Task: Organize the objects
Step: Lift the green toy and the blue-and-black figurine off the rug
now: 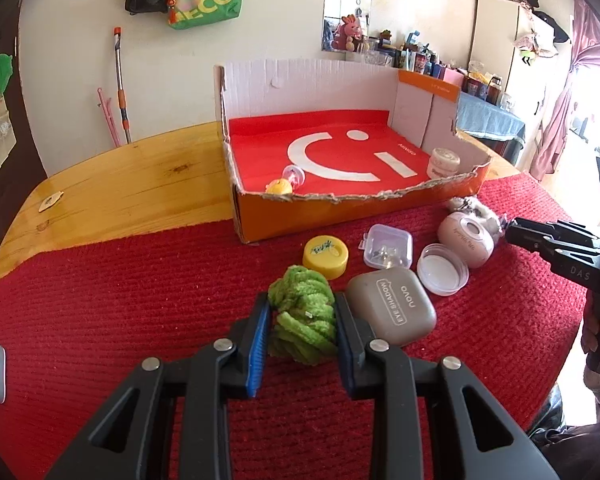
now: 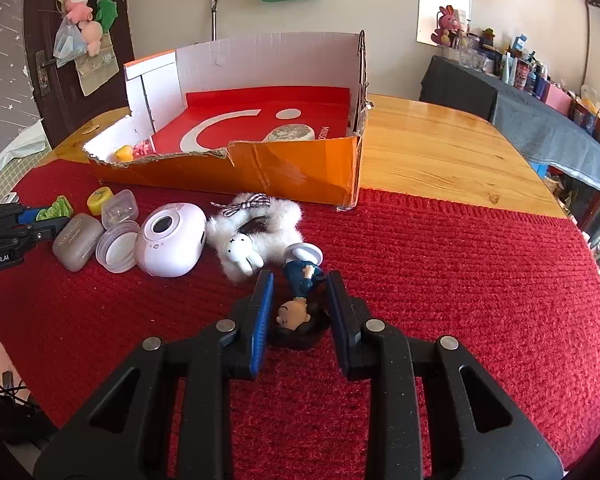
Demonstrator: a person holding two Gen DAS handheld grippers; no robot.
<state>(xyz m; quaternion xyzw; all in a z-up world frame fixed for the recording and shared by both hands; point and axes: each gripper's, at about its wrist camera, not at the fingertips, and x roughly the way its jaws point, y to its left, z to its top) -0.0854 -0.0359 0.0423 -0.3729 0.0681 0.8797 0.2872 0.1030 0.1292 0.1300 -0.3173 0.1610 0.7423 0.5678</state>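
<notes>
At twelve o'clock waits the box [image 1: 356, 204]; left gripper [image 1: 302, 312] clamps the green scrunchie [image 1: 304, 316], right gripper [image 2: 300, 304] closely brackets the figurine [image 2: 300, 304], probably both box-bound.

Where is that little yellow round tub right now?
In the left wrist view the yellow tub sits on the red mat, just in front of the orange box, between the green scrunchie and the clear plastic case.
</notes>
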